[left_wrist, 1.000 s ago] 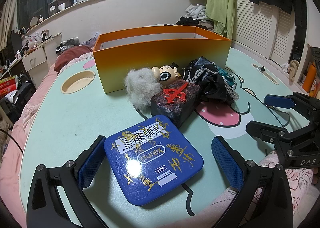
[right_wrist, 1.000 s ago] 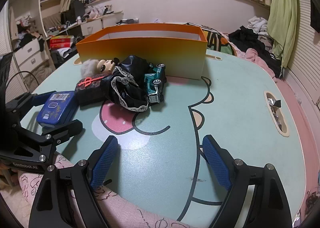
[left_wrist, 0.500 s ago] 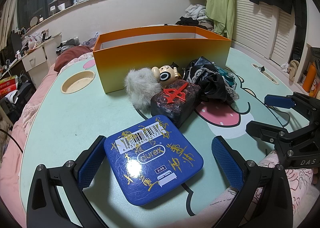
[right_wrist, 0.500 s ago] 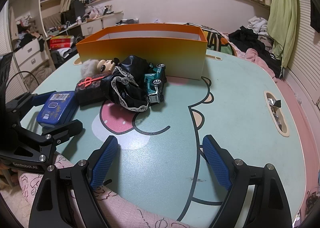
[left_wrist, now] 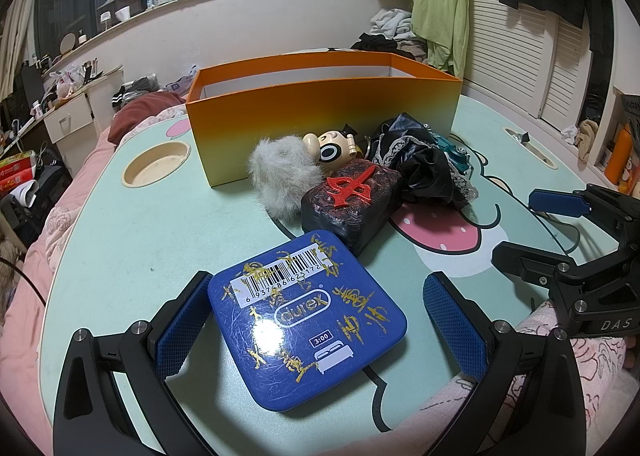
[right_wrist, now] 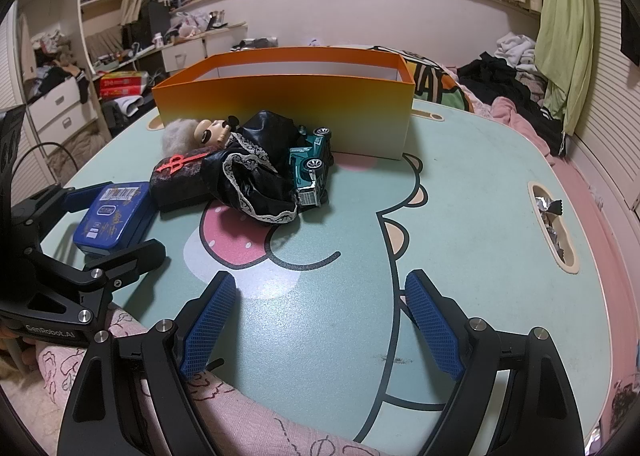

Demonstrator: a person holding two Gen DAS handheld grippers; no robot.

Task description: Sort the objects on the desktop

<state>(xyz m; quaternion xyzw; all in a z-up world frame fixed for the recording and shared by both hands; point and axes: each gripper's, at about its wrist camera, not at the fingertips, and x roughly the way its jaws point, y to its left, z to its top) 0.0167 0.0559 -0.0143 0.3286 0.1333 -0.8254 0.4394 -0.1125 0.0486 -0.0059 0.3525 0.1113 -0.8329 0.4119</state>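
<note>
My left gripper (left_wrist: 316,320) straddles the blue tin (left_wrist: 306,318) near the counter's front edge, jaws wide for a grasp; my right gripper (right_wrist: 320,324) waits wide, empty.

Warm indoor light falls from overhead on the mint surface (left_wrist: 120,240) — even, moderately bright, with dark night windows behind. Soft shadows sit close beneath the objects. A white glare patch shines on the blue tin (left_wrist: 306,316) lid. Both views stay sharp in the middle — fisheye bending curves the walls, and black vignetting fills the corners.
</note>
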